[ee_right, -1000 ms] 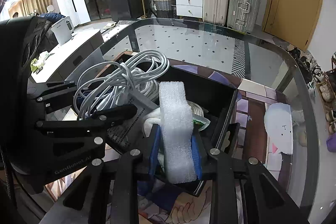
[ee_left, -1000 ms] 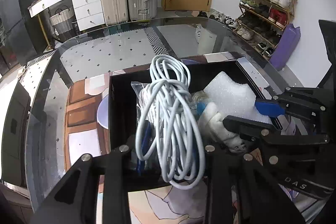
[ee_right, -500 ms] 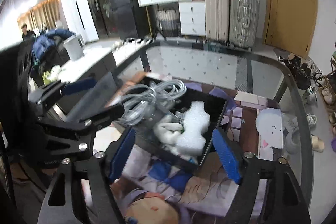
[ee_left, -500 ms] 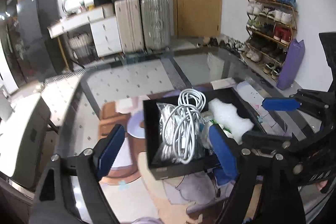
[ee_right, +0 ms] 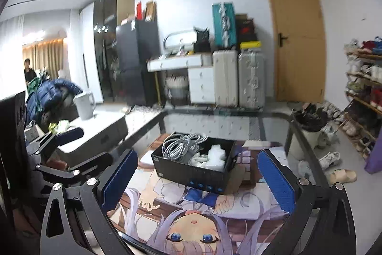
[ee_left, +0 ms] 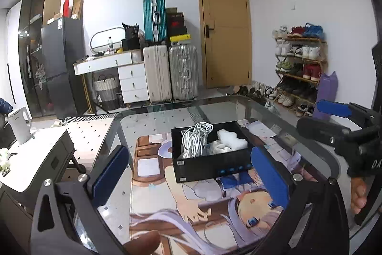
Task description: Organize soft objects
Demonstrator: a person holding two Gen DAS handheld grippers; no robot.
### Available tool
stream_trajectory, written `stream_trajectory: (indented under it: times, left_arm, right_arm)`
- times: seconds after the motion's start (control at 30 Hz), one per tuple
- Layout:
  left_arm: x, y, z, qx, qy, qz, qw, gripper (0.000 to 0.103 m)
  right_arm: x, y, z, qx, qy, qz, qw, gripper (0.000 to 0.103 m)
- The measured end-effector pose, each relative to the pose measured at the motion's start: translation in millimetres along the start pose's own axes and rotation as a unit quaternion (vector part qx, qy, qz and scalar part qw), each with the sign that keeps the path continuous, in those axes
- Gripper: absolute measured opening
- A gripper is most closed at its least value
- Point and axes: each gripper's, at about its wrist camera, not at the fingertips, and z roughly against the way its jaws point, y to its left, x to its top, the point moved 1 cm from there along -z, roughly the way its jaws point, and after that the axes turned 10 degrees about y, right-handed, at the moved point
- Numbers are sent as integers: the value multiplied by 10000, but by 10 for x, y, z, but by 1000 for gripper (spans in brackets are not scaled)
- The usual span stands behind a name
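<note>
The soft things are seen gathered in the black box point(ee_left: 210, 165) on the glass surface point(ee_left: 274, 109): a coil of white cable point(ee_left: 194, 140) at its left side and a white foam piece point(ee_left: 230, 139) at its right, with a pale cloth-like item lying between them, its kind not clear. The left hand-held gripper point(ee_left: 191, 179) is held short of the box, its jaws opening with nothing between them; the right hand-held gripper point(ee_right: 198, 179) is likewise opening and empty, well apart from the box. The placing step appears finished, and the task close to done. If any soft item remains, it is out of view and would have to be found first.
</note>
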Motion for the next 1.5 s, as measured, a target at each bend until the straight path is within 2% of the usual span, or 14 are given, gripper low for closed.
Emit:
stream_trajectory:
  times: [0.07,0.13,0.27,0.4,0.5,0.63,0.77,1.5]
  left_arm:
    - [-72,18,99,-9,-88,107,9999,103]
    - [-137,51,228,-14,-232,253,9994,103]
    - [-338,76,510,43,-529,439,9976,103]
    - [-561,-10,677,43,-567,326,9978,103]
    - [-637,-38,736,71,-599,324,9977,103]
    - [-643,-42,832,43,-826,296,9961,103]
    - [-641,-41,866,144,-918,287,9953,103]
    - [-652,-37,865,47,-869,343,9956,103]
  right_arm:
    - [-115,76,157,-105,-108,163,9998,102]
    - [-227,115,281,80,-153,258,9995,102]
    - [-469,52,462,64,-141,-126,9998,102]
    - [-595,-59,577,-153,-170,-552,9982,102]
    - [-635,-41,666,-192,-273,-409,9986,102]
    - [-667,51,737,-114,-350,-225,9991,102]
    - [-661,135,722,-241,-382,-19,9990,102]
    - [-644,98,761,-249,-418,-88,9988,102]
